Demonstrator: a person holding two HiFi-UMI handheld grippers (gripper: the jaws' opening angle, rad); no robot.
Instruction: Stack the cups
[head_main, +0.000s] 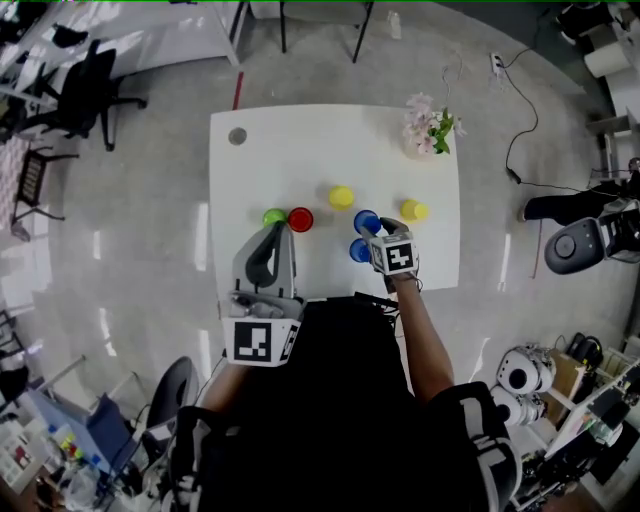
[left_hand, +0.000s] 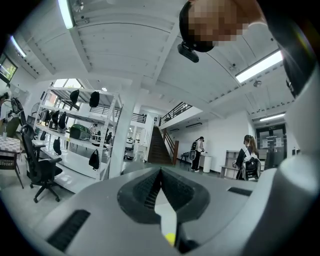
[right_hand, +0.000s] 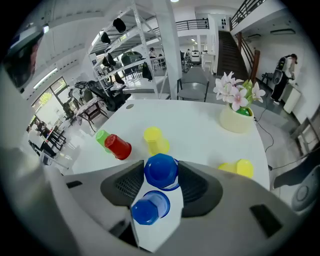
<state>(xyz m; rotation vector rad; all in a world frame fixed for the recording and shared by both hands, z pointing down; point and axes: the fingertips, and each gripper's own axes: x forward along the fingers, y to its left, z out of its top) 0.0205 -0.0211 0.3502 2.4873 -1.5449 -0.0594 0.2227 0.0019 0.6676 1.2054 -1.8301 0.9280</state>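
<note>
Several upturned plastic cups stand on the white table (head_main: 260, 150): green (head_main: 274, 216), red (head_main: 300, 219), yellow (head_main: 341, 196), another yellow (head_main: 413, 210) lying on its side, and two blue. My right gripper (right_hand: 161, 172) points steeply down, and its pads press both sides of one blue cup (right_hand: 161, 171), also visible as the blue cup (head_main: 367, 221) in the head view. The second blue cup (right_hand: 150, 207) stands just below and nearer me. My left gripper (left_hand: 160, 173) is held level with its jaws together and nothing in them; its tips (head_main: 276, 228) sit just short of the green and red cups.
A vase of pink flowers (head_main: 428, 130) stands at the table's far right corner. A small grey disc (head_main: 237, 136) lies at the far left corner. Office chairs (head_main: 85, 95) and shelving stand around the table, with people in the distance.
</note>
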